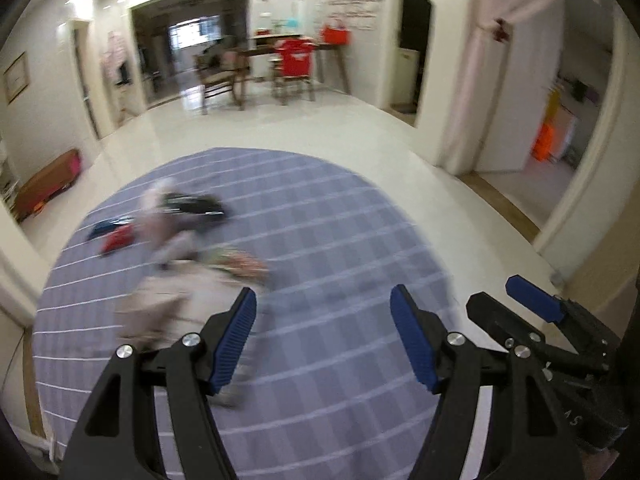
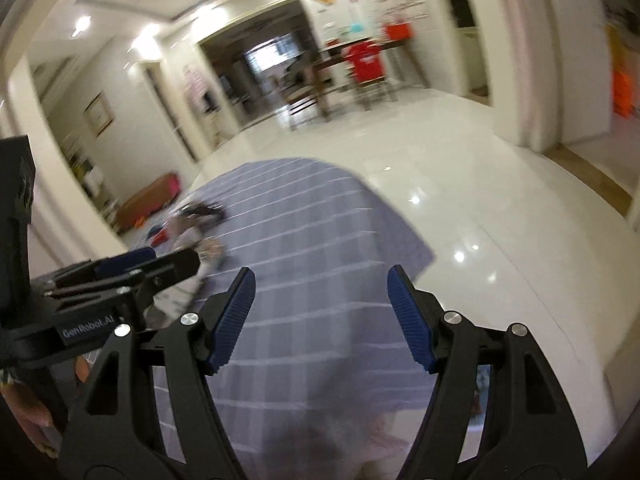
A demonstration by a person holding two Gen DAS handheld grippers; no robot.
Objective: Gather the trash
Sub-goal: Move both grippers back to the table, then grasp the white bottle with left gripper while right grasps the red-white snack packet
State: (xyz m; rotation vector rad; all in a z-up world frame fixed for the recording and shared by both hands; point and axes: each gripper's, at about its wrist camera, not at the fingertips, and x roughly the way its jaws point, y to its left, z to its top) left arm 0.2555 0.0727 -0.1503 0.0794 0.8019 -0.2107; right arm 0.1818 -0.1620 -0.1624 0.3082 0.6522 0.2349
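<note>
Both the left gripper (image 1: pixel 323 336) and right gripper (image 2: pixel 321 316) gaped wide, empty, above a striped blue cloth (image 1: pixel 320 220); blurred litter (image 1: pixel 180 240) lay on the cloth.

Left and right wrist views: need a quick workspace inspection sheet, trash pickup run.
Surface: blue striped cloth spread over glossy white floor.
Job's things: blurred trash pile lying on the cloth's left part, untouched.
Clutter: red item and blue item beside the pile.
Grippers: left gripper open, empty; right gripper open, empty.
Cables: nothing seen.
Surroundings: wooden table and chairs behind; doorway at right.
</note>
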